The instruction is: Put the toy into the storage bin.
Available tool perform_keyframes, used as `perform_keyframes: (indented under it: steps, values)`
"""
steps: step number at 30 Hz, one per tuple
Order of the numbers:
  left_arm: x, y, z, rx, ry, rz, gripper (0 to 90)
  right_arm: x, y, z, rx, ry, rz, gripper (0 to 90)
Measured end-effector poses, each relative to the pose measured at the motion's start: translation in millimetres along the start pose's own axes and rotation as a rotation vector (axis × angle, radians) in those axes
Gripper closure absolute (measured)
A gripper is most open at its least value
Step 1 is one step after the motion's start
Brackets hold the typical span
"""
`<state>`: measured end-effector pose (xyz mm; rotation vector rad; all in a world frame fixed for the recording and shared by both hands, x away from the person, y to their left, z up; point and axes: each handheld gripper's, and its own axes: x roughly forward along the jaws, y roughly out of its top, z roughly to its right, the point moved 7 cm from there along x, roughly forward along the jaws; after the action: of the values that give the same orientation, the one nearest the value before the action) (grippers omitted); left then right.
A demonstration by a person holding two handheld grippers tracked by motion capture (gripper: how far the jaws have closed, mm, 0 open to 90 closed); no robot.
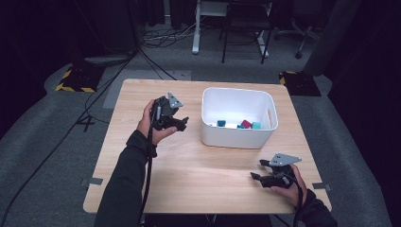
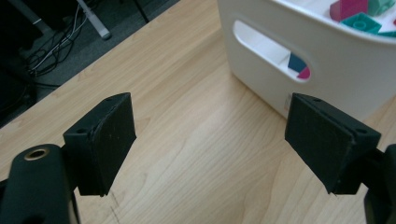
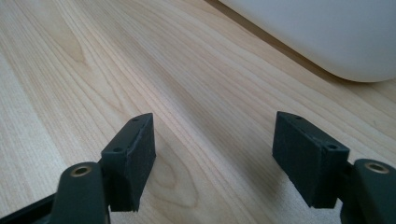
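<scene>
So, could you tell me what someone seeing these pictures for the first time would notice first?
Most likely the white bin at the far right of the wooden table, with small teal and magenta blocks lying in it. Next come the two hand-held grippers, both with jaws open and nothing between them: the left gripper beside the bin's left wall, and the right gripper low over the table's near right corner.

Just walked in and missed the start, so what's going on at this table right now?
A person sits at a wooden table with a two-jaw gripper in each hand. The left gripper is beside the white bin, jaws open and empty. The right gripper is near the table's front right, also open and empty. Small coloured blocks, teal and magenta, lie inside the bin.
</scene>
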<state>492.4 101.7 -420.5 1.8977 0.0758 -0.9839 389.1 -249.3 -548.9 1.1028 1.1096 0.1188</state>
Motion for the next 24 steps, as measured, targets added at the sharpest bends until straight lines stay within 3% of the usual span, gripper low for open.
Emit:
perform_keyframes:
  steps: [2, 5, 6, 13, 15, 17, 20, 24]
  values:
    - [-0.7, -7.3, 2.2, -0.014, -0.014, -0.003, 16.6, 0.0, 0.0, 0.0, 0.001, 0.000, 0.000, 30.4]
    - [-2.2, -19.3, 2.0, 0.008, 0.003, -0.027, 16.7, 0.1, 0.0, 0.0, 0.001, -0.001, 0.000, 30.4]
    - [-3.3, -23.7, 2.0, 0.030, -0.009, -0.048, 16.7, 0.0, 0.0, 0.0, 0.001, -0.001, 0.000, 30.4]
    - [-9.5, -49.2, 7.2, 0.037, -0.014, -0.073, 16.7, -0.1, -0.2, 0.3, -0.004, 0.000, -0.002, 30.4]
    - [-9.4, -56.6, 11.4, 0.007, -0.018, -0.057, 16.6, 0.0, -0.1, 0.2, -0.002, 0.000, -0.002, 30.5]
    - [-11.1, -65.8, 10.9, 0.032, -0.004, -0.078, 16.6, -0.1, -0.2, 0.4, -0.004, 0.000, -0.002, 30.4]
    - [-13.0, -79.6, 14.4, 0.012, -0.023, -0.085, 16.6, -0.1, -0.1, 0.4, -0.004, 0.000, -0.002, 30.5]
    - [-18.4, -99.2, 16.4, 0.050, -0.026, -0.125, 16.6, 0.0, -0.1, 0.4, -0.004, 0.000, -0.002, 30.4]
